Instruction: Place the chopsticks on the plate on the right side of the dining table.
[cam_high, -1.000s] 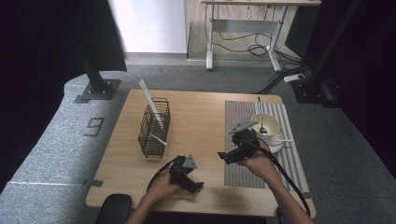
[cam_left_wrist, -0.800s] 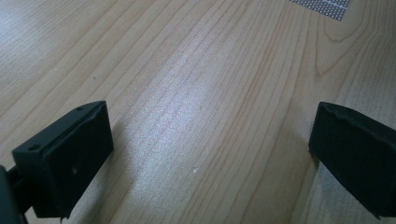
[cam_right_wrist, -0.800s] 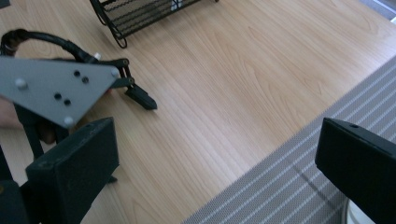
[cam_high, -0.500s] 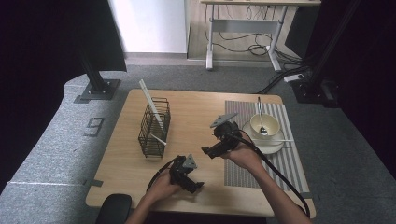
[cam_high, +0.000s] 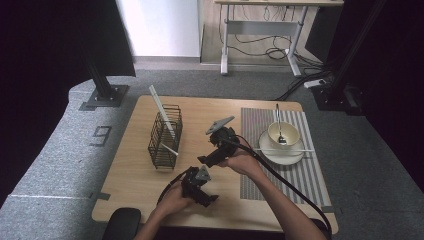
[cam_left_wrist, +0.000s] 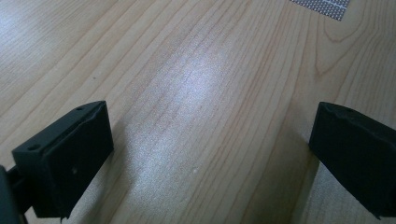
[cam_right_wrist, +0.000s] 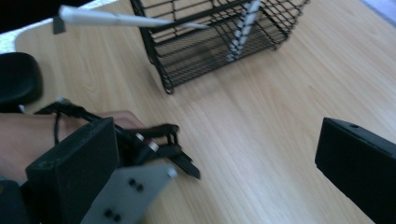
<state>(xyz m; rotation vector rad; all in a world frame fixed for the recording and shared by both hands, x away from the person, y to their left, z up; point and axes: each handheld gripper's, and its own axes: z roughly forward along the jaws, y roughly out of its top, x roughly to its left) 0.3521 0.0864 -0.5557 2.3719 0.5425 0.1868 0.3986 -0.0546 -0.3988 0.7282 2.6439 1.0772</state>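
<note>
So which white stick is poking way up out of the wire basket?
The long white stick leaning at the wire basket's far end rises high above its rim. The shorter stick juts sideways from its near end.

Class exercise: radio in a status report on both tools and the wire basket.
Left tool open, empty, low over table. Right tool open, empty, facing wire basket. Nothing in between.

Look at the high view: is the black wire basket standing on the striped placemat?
No, the black wire basket stands on bare wooden table, left of the striped placemat.

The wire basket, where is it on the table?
In the high view the wire basket stands on the left half of the table, left of the right gripper and across from the striped mat.
</note>
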